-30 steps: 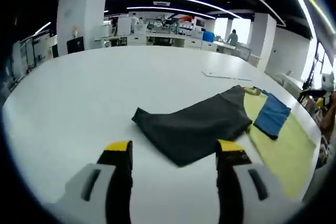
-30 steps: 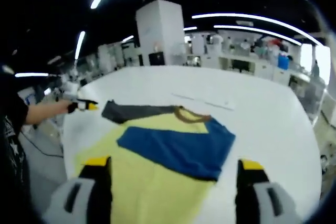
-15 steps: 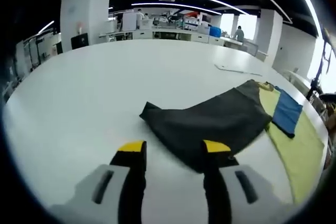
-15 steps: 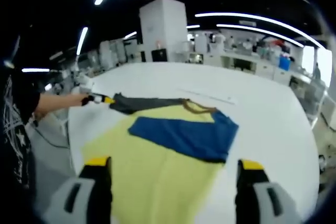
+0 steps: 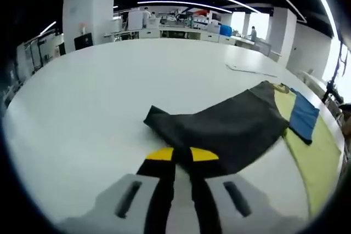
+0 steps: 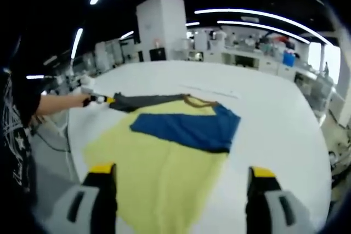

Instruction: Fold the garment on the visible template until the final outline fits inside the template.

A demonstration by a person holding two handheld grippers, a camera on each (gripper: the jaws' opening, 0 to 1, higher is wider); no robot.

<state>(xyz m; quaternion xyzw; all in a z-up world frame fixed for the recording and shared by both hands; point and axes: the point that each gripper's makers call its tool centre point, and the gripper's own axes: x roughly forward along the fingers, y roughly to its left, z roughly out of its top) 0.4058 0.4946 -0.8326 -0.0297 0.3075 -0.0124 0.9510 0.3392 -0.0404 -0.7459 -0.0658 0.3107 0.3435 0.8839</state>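
A white table (image 5: 82, 97) carries everything. On it lies the yellow template (image 6: 159, 173), a broad sheet, with the garment (image 6: 184, 127) across its far end: a blue panel lies on the yellow, while a dark grey part (image 5: 219, 130) runs off the template's edge onto bare table. In the right gripper view the garment's neck opening sits at the far edge between the blue and the grey. The left gripper (image 5: 182, 154) has its yellow tips pinched together at the near edge of the grey part; it looks to have the hem between them, though the cloth at the tips is too dark to be sure. The right gripper (image 6: 179, 171) stands wide, jaws well apart, hovering over the near yellow with nothing in it. Judging from this, the grey half is about to be carried over onto the blue. The risks: a thin pinch could slip mid-carry and drop the cloth in a heap; dragging rather than lifting could pull the blue panel or shift the template, since nothing pins either; and a skewed fold would leave grey outside the yellow outline.
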